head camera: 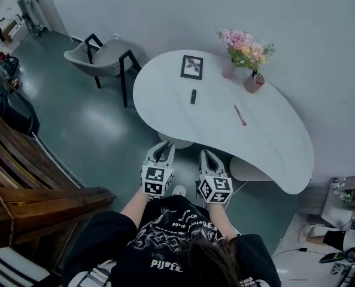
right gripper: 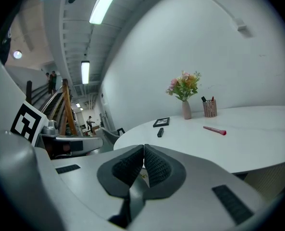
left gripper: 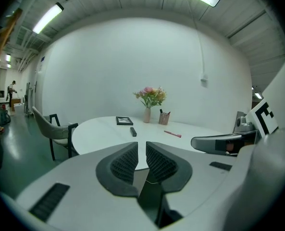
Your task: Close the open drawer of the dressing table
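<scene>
On my left gripper (left gripper: 141,152) the jaws are a little apart, empty. On my right gripper (right gripper: 143,153) they press together.

White worktop (head camera: 273,142). Pink flowers (head camera: 244,42), green leaves, pale pink vase (head camera: 228,70). Black picture frame (head camera: 191,66); black bar (head camera: 193,96); pink brush (head camera: 240,115). Grey chair (head camera: 105,55), black legs. Dark teal floor (head camera: 87,124). Left hand-held gripper (head camera: 164,147), right hand-held gripper (head camera: 206,155): light grey, black-white square markers, dark ribbed pads (left gripper: 124,163).
</scene>
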A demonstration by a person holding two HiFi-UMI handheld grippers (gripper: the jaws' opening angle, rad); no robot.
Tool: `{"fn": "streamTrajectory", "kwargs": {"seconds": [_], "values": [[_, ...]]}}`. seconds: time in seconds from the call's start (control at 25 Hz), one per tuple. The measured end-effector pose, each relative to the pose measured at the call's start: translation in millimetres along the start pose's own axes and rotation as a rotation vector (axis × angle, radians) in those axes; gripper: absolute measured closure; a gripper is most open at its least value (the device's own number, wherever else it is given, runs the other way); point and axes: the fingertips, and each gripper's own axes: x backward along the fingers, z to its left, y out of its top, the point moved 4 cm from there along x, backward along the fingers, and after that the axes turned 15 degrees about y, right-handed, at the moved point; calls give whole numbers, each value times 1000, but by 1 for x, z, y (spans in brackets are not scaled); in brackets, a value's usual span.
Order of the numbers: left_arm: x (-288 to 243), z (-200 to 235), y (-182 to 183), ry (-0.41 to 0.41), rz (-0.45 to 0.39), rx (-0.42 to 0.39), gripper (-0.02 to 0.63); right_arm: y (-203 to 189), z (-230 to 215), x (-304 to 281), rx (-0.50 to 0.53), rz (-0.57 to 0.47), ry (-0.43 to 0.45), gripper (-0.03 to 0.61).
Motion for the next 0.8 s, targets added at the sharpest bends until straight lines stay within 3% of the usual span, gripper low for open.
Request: {"fn": "streamTrajectory", "kwargs": {"seconds": [0.28, 0.8], "values": [[5, -2, 1, 30, 2, -22, 585, 0, 8, 2, 29, 14, 18, 552], [11, -6, 7, -32, -22, 10, 591, 4, 10, 3, 75, 22, 15, 552]]}}
